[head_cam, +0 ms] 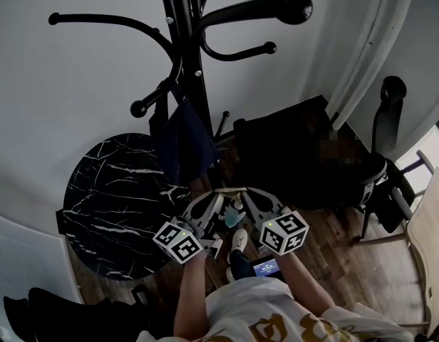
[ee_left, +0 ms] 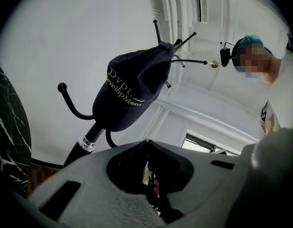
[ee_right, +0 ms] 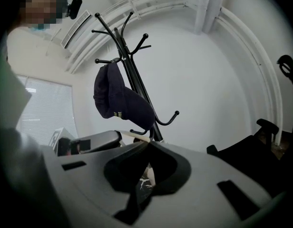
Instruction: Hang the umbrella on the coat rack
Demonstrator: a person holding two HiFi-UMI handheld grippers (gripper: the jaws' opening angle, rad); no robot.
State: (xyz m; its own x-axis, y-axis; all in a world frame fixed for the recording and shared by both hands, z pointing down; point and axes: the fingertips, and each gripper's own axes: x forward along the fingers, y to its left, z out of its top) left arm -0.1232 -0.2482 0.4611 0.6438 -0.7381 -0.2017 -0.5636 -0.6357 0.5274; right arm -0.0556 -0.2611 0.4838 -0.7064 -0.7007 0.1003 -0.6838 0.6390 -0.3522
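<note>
The black coat rack rises in front of me, its curved hooks spreading at the top. A dark blue cap hangs from a low hook; it also shows in both gripper views, cap and cap. I cannot make out an umbrella for certain; only a thin black rod with a knob leans by the pole. My left gripper and right gripper are held low in front of the person, tips close together below the cap. Both look shut, left gripper and right gripper, with nothing seen between the jaws.
A round black marble table stands left of the rack. A black chair sits right of it, with another black chair and a white curtain beyond. A pale wooden chair is at the right edge.
</note>
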